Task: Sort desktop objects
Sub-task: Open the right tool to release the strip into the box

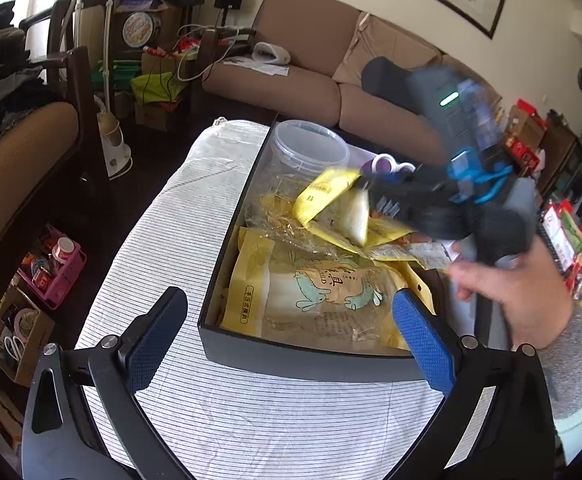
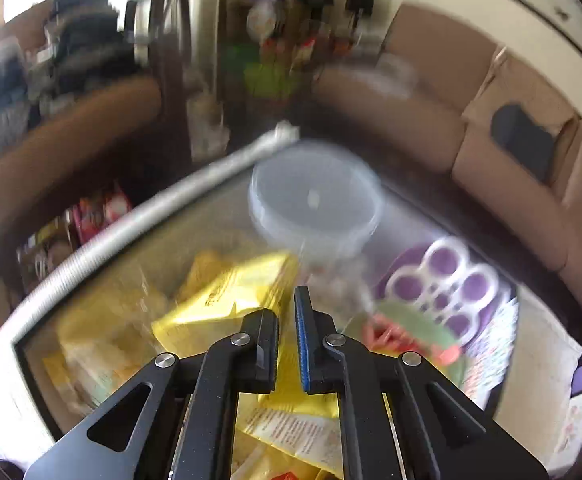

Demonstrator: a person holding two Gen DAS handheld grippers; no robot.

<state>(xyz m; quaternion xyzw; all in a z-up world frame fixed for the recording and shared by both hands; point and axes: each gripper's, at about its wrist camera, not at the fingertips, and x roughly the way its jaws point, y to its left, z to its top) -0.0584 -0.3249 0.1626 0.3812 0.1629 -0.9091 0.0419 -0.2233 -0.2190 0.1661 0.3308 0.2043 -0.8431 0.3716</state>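
Right wrist: fingers [image 2: 305,320] closed, empty, above yellow packet [image 2: 227,300].

Left wrist view: looking steeply down from near the striped white tablecloth [image 1: 195,240] across the shallow black box [image 1: 227,236] of yellow snack packets [image 1: 323,196], sharp. Right wrist view: set close above the same box, facing its far end, blurred. Shared: round clear plastic tub [image 1: 309,146] [image 2: 315,196], purple-and-white tray [image 1: 383,164] [image 2: 451,276], brown sofa [image 1: 311,40] [image 2: 523,136] beyond
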